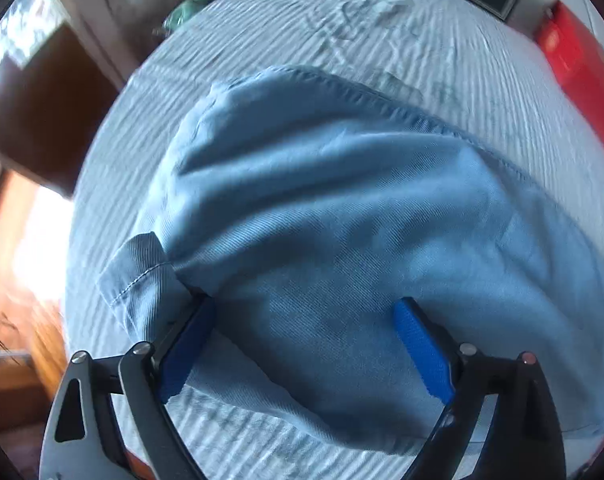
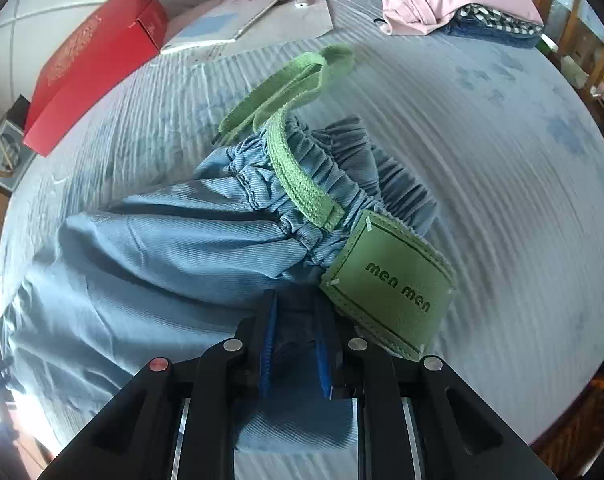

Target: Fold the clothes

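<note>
- Bed sheet (image 1: 441,60): pale and ribbed; blue trousers (image 2: 150,264) are spread on it, part gathered.
- Right gripper (image 2: 296,312): jaws narrow, clamped on cloth under the waistband (image 2: 341,168), beside the green label (image 2: 393,284).
- Left gripper (image 1: 305,316): jaws wide, straddling a leg, nothing pinched.
- Step judged: fold being set up; a left pinch is called for next.

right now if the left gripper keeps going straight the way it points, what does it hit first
Most likely the blue trousers: the left gripper points steeply down with its fingers spread wide over that cloth, the striped bed cover just beneath. Depth is hard to judge.
</note>
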### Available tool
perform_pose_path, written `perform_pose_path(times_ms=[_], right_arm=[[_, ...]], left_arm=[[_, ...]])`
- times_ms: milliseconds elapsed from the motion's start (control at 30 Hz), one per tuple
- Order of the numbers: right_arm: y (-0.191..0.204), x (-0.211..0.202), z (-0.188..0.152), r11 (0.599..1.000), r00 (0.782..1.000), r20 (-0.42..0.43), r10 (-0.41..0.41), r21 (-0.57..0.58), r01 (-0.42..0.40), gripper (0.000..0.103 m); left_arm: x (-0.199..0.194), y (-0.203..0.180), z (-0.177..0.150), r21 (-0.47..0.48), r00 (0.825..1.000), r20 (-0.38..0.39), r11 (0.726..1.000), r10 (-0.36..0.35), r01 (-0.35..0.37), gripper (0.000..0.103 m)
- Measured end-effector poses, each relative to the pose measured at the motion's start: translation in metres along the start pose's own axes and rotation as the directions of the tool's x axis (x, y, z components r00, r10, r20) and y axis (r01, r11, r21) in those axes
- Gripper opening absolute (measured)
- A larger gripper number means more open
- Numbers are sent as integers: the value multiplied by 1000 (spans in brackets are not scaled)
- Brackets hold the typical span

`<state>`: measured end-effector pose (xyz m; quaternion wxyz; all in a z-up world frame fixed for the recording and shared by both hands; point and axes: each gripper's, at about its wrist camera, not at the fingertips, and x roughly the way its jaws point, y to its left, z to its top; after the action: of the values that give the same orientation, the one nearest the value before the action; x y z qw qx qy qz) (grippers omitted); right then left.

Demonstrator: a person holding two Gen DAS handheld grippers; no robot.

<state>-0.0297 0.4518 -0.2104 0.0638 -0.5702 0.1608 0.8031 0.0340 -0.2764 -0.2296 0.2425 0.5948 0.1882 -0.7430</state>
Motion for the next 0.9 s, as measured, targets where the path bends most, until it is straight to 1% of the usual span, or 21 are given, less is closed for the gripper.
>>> perform_pose_path(times_ms=[100,133,200,233,267,300,333,433,500,533,567,600,633,700,833,900], right_arm=[[-2,4,-1,998,999,0,49,41,-49,24],[-6,2,-3,995,997,20,77,67,-78,27],[-16,2,-8,984,988,59,142,105,-147,28],[-18,1,-10,981,986,73,153,106,-160,28],[-17,0,-12,982,984,87,153,95,-161,28],[-15,-1,-14,986,987,88,137,81,-144,28],[-13,-1,-15,990,989,89,121,68,-127,28],[-11,-5,-14,990,989,83,120,67,-125,29],[-31,-28,-20,967,970,151,189,144,-211,29],[-41,-40,-23,956,958,201,206,168,-241,29],[-51,-53,-27,949,947,248,205,187,-255,29],[-60,-60,-32,948,945,276,175,212,-237,38],[-70,-67,-36,946,942,302,143,237,-220,50],[-86,-63,-41,944,953,280,117,268,-194,53],[-98,-48,-44,920,951,259,170,305,-248,54],[-93,-40,-38,914,945,256,203,297,-277,55]], left_arm=[[2,2,0,9,1000,7,1000,-11,11,100],[3,4,0,4,1000,9,1000,-20,20,102],[3,3,-3,11,999,25,1000,-19,19,103],[3,2,-4,14,999,34,1000,-19,18,103],[3,2,-5,14,999,41,1000,-19,19,103],[2,2,-6,15,999,48,1000,-20,19,103],[2,2,-6,15,999,46,1000,-20,19,103],[3,3,-4,8,999,30,1000,-20,20,103],[3,3,-4,4,1000,23,1000,-21,20,103],[3,3,-4,4,1000,23,1000,-21,20,103],[3,3,-4,3,1000,22,1000,-21,20,103],[3,3,-4,3,1000,22,1000,-21,20,103],[2,3,-4,4,999,24,1000,-20,20,103],[2,3,-5,2,999,29,1000,-20,20,103],[1,3,-8,-2,999,49,1000,-19,19,103],[1,3,-8,-2,999,49,1000,-19,19,103]])
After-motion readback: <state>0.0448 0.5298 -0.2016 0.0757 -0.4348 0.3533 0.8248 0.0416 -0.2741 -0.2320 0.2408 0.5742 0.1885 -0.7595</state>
